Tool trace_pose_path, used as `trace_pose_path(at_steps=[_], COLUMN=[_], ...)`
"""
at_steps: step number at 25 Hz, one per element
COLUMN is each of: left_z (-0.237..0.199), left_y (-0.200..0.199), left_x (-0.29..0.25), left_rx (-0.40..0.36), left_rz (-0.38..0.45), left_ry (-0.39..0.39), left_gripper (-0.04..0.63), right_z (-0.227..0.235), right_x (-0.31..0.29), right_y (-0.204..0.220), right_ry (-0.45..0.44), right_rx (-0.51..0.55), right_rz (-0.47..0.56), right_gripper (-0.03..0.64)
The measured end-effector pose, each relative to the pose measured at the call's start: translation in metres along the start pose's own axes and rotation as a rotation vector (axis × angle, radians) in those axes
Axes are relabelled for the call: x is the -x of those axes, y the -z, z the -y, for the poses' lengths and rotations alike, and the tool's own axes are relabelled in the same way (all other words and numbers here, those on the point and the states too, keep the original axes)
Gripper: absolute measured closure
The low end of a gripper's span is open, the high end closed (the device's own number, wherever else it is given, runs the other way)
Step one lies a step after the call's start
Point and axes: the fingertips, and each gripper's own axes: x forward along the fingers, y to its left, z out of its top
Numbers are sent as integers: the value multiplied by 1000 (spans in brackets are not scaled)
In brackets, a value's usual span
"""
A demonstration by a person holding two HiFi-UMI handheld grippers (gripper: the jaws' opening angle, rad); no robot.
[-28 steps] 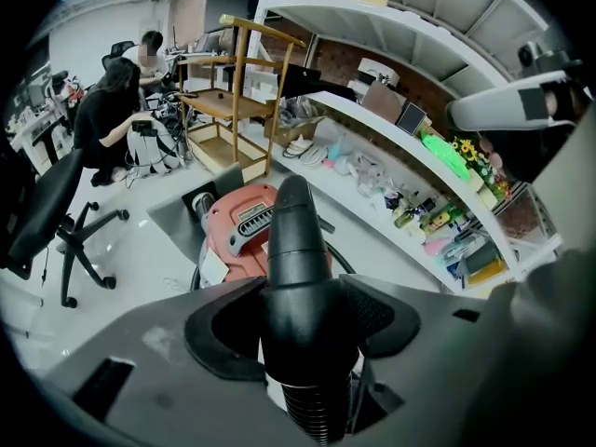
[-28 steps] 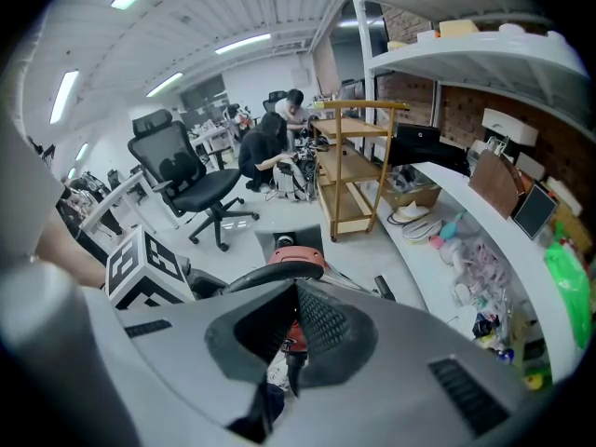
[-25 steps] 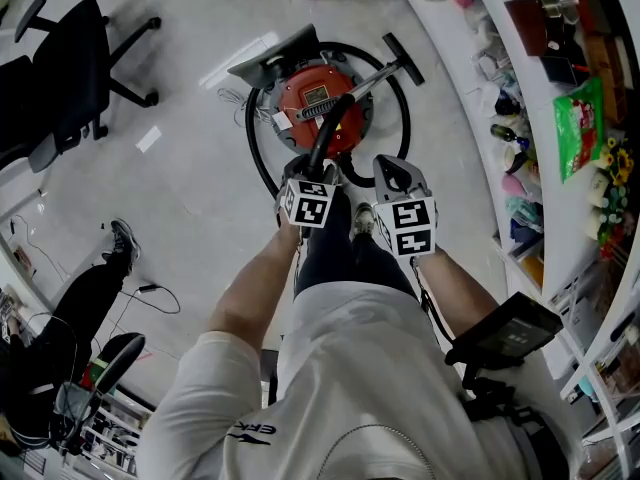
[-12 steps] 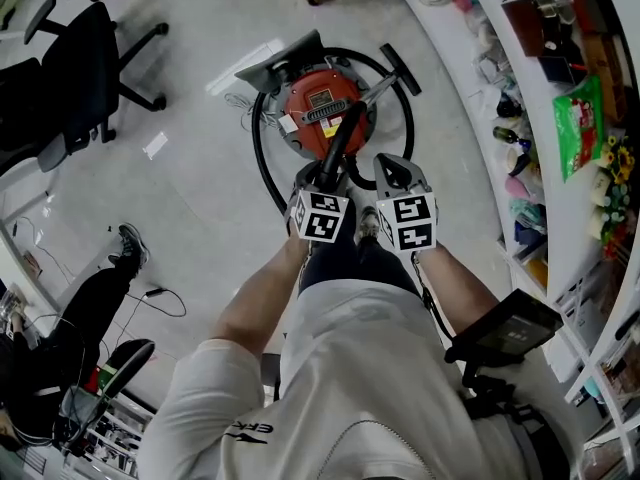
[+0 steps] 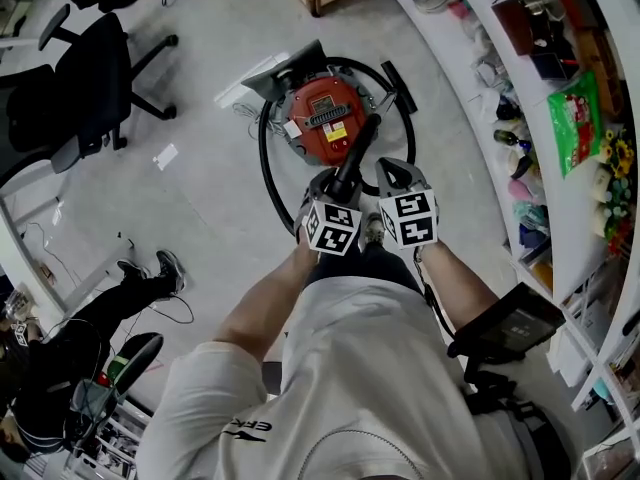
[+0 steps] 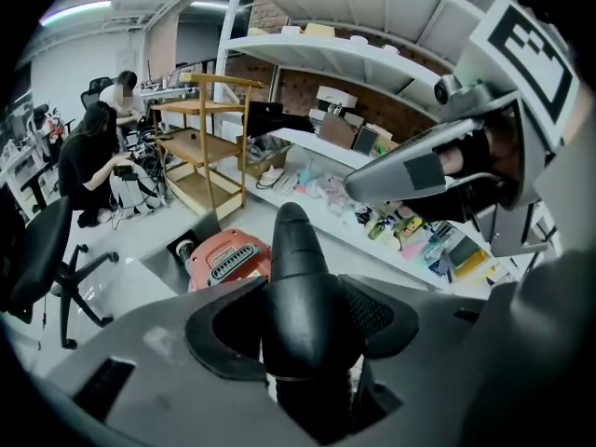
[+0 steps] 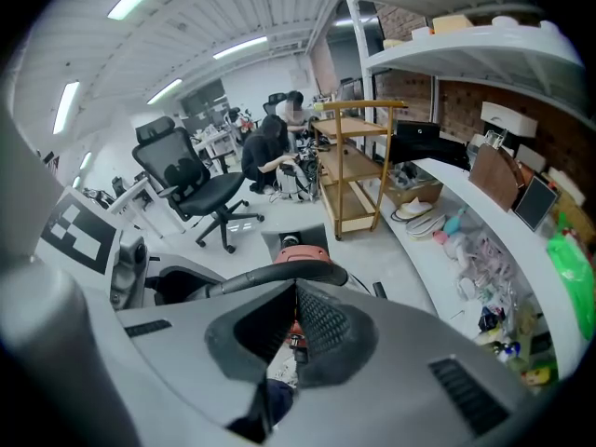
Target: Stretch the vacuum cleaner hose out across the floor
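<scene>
Compared w/ a second ago, the left tool (image 5: pixel 337 184) has come up and a bit to the right. It is now just beside the right tool (image 5: pixel 396 174), and the hose handle (image 5: pixel 358 153) that it carries came up w/ it. Before, this black handle sat lower, over the red vacuum cleaner (image 5: pixel 322 118). Now it stands steeper, w/ its far tip above the near right edge of the red body. I judge this is only the very start of the task: the end of the hose is picked up, but no pulling out is done yet.

Left tool: the jaws stand wide, but both pads press on the thick black handle, so it is a real grip and not an empty opening. Right tool: jaws fully together, nothing between them; it only waits at the side.

The hose (image 5: pixel 263 163) itself still lies in a black ring around the vacuum cleaner on the floor (image 5: pixel 200 198), just in front of the person's feet. This is approx. in the middle between the office chair (image 5: pixel 95 63) at left and the shelves (image 5: pixel 560 88) at right. It looks like a thin dark tube, w/ one arc on the left side of the body and one on the far right. No part of it lies straight, so I think the whole length remains to be stretched.
</scene>
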Motion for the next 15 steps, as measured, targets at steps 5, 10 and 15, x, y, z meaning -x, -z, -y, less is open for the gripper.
trace_pose_path(at_steps=[5,10,15], left_z=[15,29,48], left_y=[-10,-22,-37], left_x=[7,19,31], left_rx=[-34,-68,-101], left_rz=[17,48,89], left_ry=[5,16,37], left_gripper=[361,364,364], right_z=[12,21,33], right_x=[9,15,20], right_y=[16,18,19], right_ry=[-1,31,94], right_rx=[40,122,281], right_rz=[-20,-18,-11], right_gripper=[615,608,516])
